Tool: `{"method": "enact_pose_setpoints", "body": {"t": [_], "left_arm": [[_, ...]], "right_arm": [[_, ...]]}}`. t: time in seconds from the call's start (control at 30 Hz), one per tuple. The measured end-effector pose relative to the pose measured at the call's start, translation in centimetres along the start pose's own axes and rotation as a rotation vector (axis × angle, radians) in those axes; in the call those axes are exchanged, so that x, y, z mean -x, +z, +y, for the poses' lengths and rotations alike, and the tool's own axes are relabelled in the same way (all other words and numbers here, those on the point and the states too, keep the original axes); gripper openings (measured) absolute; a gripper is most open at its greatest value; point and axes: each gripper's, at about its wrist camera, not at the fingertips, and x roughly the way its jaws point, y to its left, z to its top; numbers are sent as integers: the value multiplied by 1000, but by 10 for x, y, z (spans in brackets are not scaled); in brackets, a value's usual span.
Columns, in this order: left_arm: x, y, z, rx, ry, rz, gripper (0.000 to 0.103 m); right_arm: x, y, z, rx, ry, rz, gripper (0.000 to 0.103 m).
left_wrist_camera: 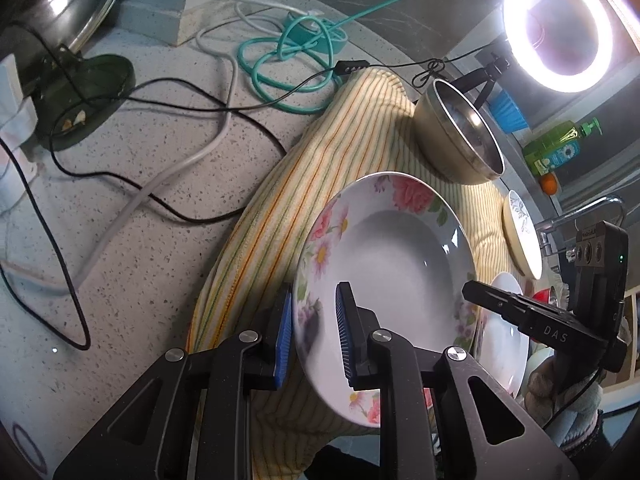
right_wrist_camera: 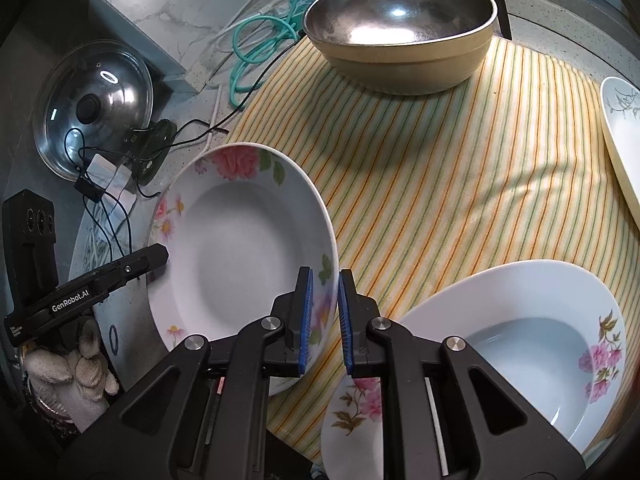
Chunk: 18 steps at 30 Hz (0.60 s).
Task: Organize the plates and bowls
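Observation:
A white deep plate with pink flowers (left_wrist_camera: 384,264) (right_wrist_camera: 240,248) is held above the striped yellow cloth (right_wrist_camera: 460,184) (left_wrist_camera: 288,208). My left gripper (left_wrist_camera: 312,340) has its jaws on either side of the plate's near rim, with a gap showing. My right gripper (right_wrist_camera: 323,312) clamps the plate's opposite rim. A second flowered deep plate (right_wrist_camera: 520,344) lies on the cloth at the lower right; it shows as a white plate in the left wrist view (left_wrist_camera: 500,336). A steel bowl (right_wrist_camera: 400,20) (left_wrist_camera: 460,136) stands at the cloth's far end. A cream plate (right_wrist_camera: 620,140) (left_wrist_camera: 520,236) lies at the cloth's edge.
Black, white and teal cables (left_wrist_camera: 280,64) sprawl over the speckled counter (left_wrist_camera: 120,220). A glass pot lid (right_wrist_camera: 94,108) leans at the left. A ring light (left_wrist_camera: 560,24), a green soap bottle (left_wrist_camera: 556,148), a blue cup (left_wrist_camera: 508,112) and a faucet (left_wrist_camera: 580,212) stand beyond the cloth.

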Motion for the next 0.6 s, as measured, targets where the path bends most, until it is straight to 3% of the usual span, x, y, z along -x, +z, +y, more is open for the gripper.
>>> {"method": "enact_pose_setpoints", "body": {"t": [0.6], "left_arm": [[6,14,-58,-126,-92,2,19]], "right_arm": [[67,-30,-36,-130,-13,-102,13]]}}
